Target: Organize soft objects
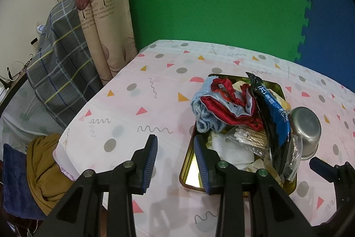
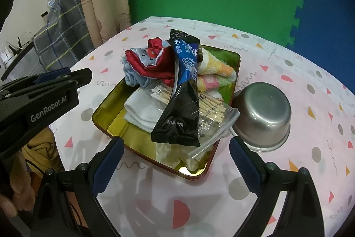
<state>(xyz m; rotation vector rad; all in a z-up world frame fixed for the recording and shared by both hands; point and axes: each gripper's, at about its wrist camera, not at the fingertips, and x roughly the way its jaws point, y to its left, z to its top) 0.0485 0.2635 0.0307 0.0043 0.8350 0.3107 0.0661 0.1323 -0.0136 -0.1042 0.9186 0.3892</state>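
Left wrist view: I see my left hand-held gripper (image 1: 176,156) spread and empty, pitched downward, its right finger over the near left rim of the gold tin tray (image 1: 188,172), centre right. The red satin cloth (image 1: 228,103) lies beyond, upper right of the fingers.

Right wrist view: my right hand-held gripper (image 2: 175,167) gapes empty before the tray's near edge; the black-and-blue snack packet (image 2: 182,90) runs lengthwise away, dead ahead.

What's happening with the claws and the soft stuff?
Left gripper and right gripper: jaws open, empty. Cloths heaped in tray. Packet lies across them.
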